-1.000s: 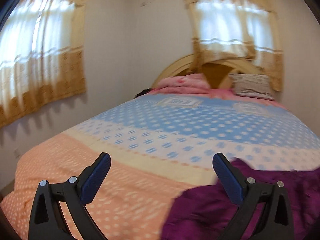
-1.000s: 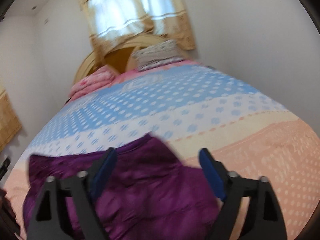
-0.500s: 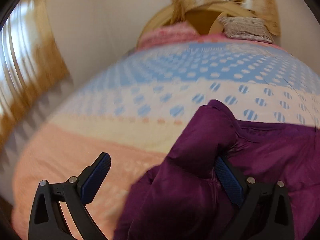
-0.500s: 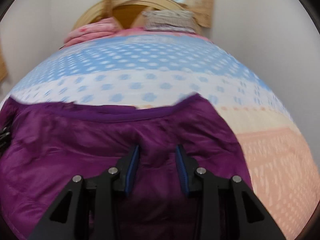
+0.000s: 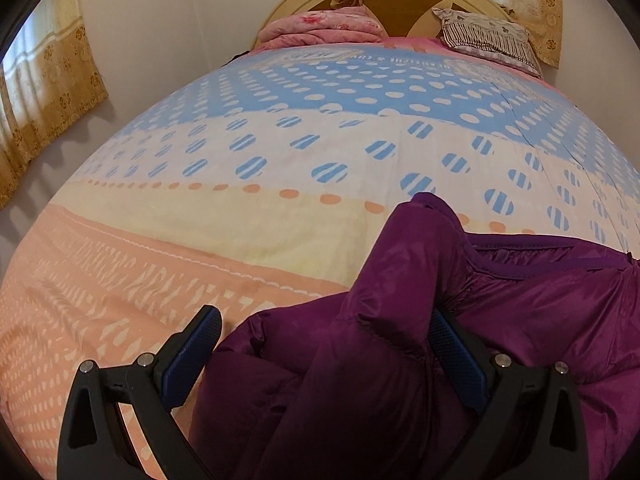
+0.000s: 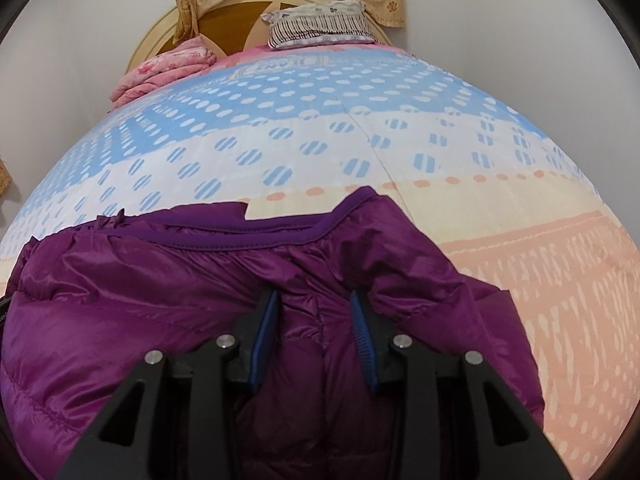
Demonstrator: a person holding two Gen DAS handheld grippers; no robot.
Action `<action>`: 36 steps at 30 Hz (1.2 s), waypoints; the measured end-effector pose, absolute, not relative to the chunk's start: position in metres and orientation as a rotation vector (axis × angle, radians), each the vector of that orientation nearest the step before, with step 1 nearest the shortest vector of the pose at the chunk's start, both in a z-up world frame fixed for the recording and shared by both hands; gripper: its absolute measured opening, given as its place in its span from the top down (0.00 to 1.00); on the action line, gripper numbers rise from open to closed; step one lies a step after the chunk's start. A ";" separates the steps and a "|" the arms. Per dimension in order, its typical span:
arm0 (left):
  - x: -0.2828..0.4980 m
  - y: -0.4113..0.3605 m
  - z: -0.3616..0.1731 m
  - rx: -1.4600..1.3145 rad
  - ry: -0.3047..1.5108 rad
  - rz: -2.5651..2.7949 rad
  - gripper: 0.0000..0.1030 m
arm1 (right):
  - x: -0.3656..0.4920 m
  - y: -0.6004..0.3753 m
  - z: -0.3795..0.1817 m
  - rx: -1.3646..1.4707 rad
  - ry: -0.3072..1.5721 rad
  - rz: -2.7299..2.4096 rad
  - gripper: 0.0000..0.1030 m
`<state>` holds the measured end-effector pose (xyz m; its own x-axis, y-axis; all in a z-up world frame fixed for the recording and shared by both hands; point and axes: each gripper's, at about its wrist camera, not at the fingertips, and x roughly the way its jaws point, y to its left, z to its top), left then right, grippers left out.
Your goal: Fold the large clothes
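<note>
A purple puffer jacket lies on the foot end of a bed, over the peach and cream bands of the bedspread, with its darker collar band turned toward the headboard. In the right wrist view the right gripper is clenched on a fold of the jacket just below that collar: both blue pads press into the quilted cloth, which bunches up between them and puckers on either side. In the left wrist view the left gripper stands wide and released over the jacket's near edge. Its left pad hangs above the bare peach bedspread just beside the jacket, clear of the cloth, while its right pad lies against the jacket, partly hidden behind a raised hump of a sleeve or shoulder that sits between the two fingers without being squeezed. From that hump the jacket spreads away from the headboard and off the lower edge of the view. Beyond the jacket, toward the headboard, the bedspread runs through a white band with striped blue dots and then a blue band with white dots. At the headboard a folded pink quilt sits on one side and a striped pillow on the other. Gold curtains hang on the wall beside the bed and behind the headboard.
</note>
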<state>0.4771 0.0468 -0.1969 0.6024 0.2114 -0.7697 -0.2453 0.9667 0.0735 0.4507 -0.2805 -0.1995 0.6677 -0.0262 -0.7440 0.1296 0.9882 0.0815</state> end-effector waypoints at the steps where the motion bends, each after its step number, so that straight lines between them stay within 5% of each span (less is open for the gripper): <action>1: 0.478 0.048 -0.197 -0.047 0.888 0.262 0.01 | 0.451 -0.280 -0.200 0.127 0.839 -0.089 0.62; 36: 0.482 0.058 -0.202 -0.112 0.912 0.228 0.01 | 0.458 -0.270 -0.205 0.047 0.855 -0.136 0.62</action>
